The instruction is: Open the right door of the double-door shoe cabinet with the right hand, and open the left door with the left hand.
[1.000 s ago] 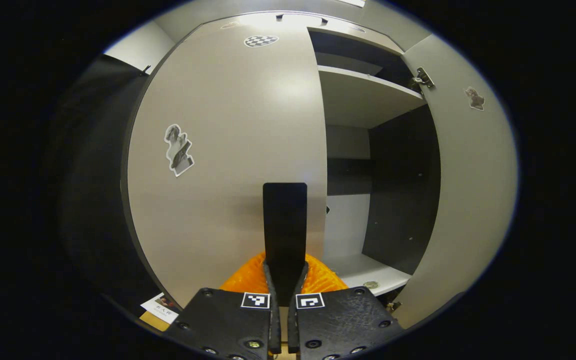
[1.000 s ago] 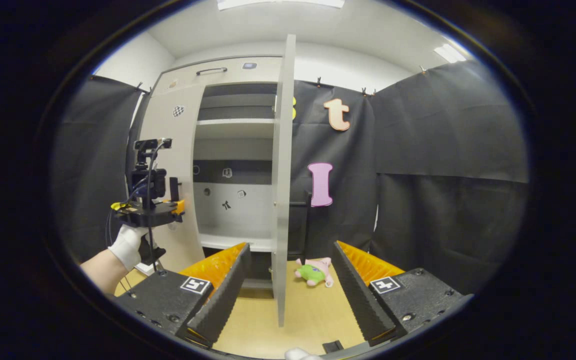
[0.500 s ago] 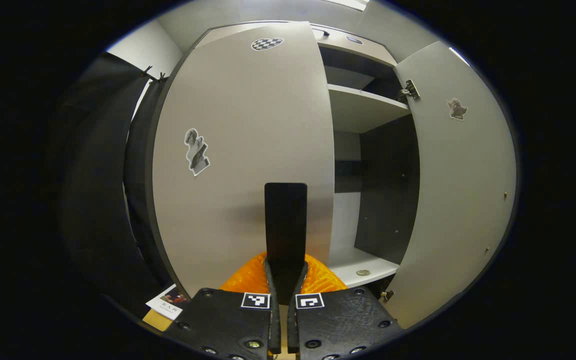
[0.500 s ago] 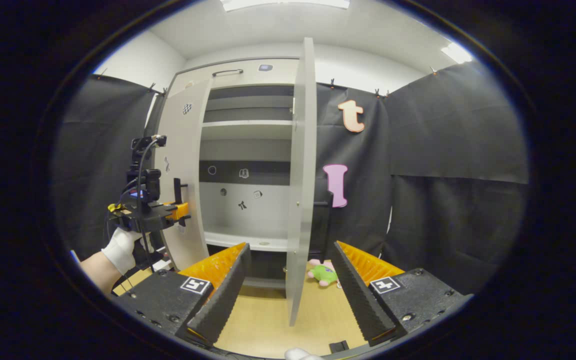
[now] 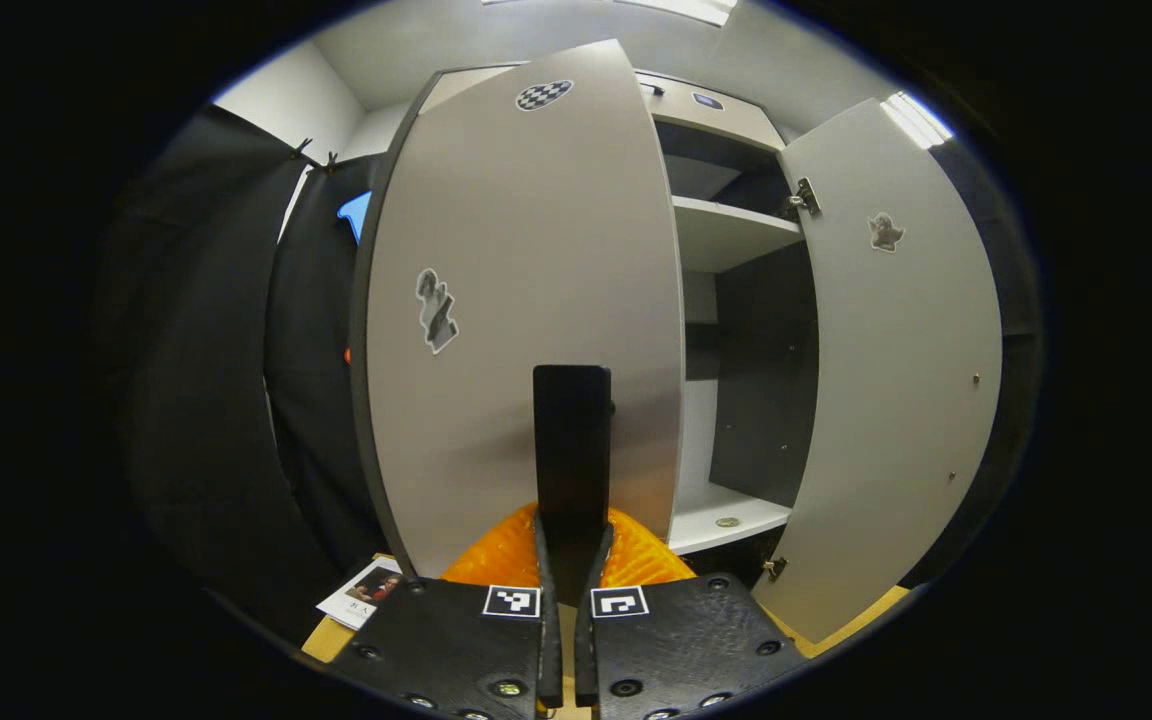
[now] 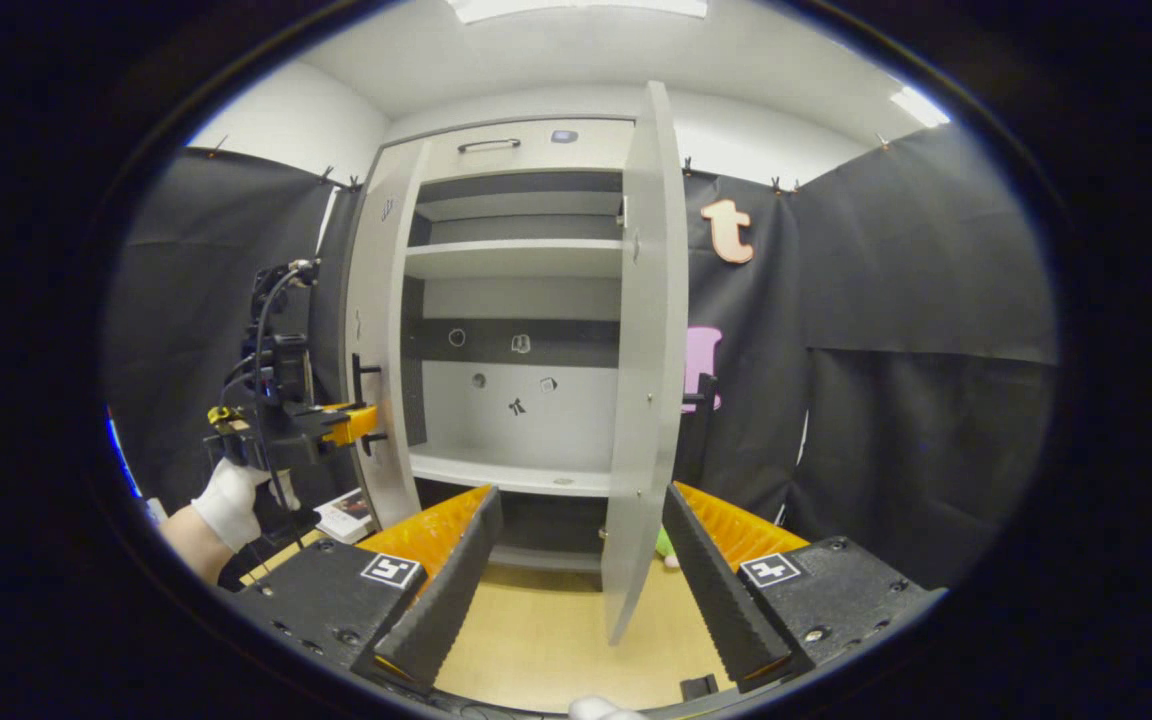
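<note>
left door [image 5: 526,300] swung wider, left gripper [image 5: 566,560] clamping handle [image 5: 572,450]

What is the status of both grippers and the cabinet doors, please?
Left gripper shut on left door handle. Right gripper open, right door between fingers, untouched. Both doors open. Nothing blocking.

Bright ceiling panels [image 6: 576,8] light the booth evenly; soft glare sits on the left door [image 5: 536,260]; fisheye bends edges; focus sharp.
</note>
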